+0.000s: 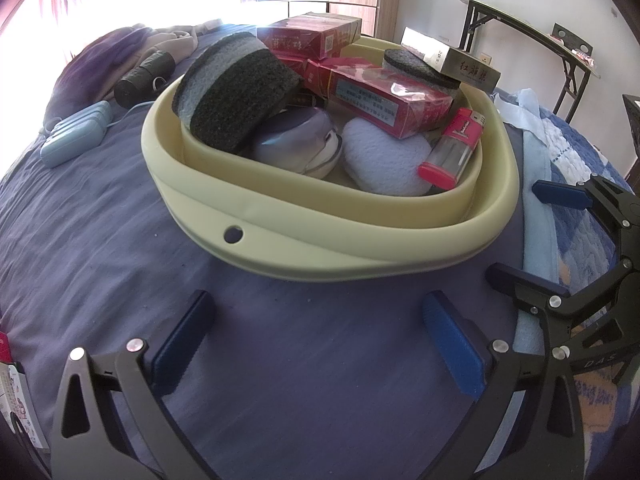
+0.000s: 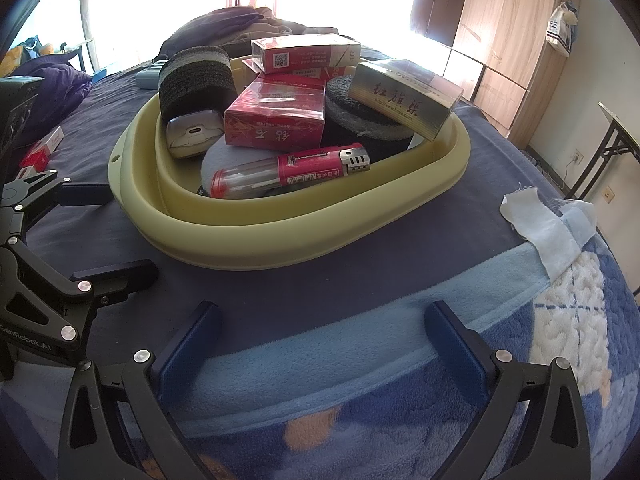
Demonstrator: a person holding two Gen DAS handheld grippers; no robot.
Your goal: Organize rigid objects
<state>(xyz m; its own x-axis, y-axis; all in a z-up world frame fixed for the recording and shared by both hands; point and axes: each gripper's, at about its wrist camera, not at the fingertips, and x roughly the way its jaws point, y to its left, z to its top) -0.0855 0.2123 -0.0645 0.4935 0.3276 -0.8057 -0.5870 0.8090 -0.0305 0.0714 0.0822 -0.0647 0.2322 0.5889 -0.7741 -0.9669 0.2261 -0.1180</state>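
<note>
- We have the bed (image 1: 120, 264) under us, its purple sheet bare in front of both tools, with a blue fleece blanket (image 2: 360, 360) along the right edge.
- The pale green basin (image 1: 320, 256) sits on the sheet just ahead of both grippers and already holds most of the rigid things, heaped past its rim.
- In it we see a dark sponge stack (image 1: 236, 96) leaning at the left, red cigarette boxes (image 1: 384, 104) piled in the middle, and a gold box (image 2: 404, 98) resting on a round pad at the right.
- Smaller still, a silver case (image 1: 296, 140) and a red lighter (image 2: 292, 172) lie near the front wall.
- Our left gripper (image 1: 320, 344) is released, jaws wide apart, holding nothing, short of the basin.
- Our right gripper (image 2: 324, 344) is likewise spread and empty, over the blanket edge.
- We judge the gathering nearly done; a light blue case (image 1: 76, 136) still lies on the sheet left of the basin.
- Next, we think, comes reaching the left tool to that case and closing squarely on it.
</note>
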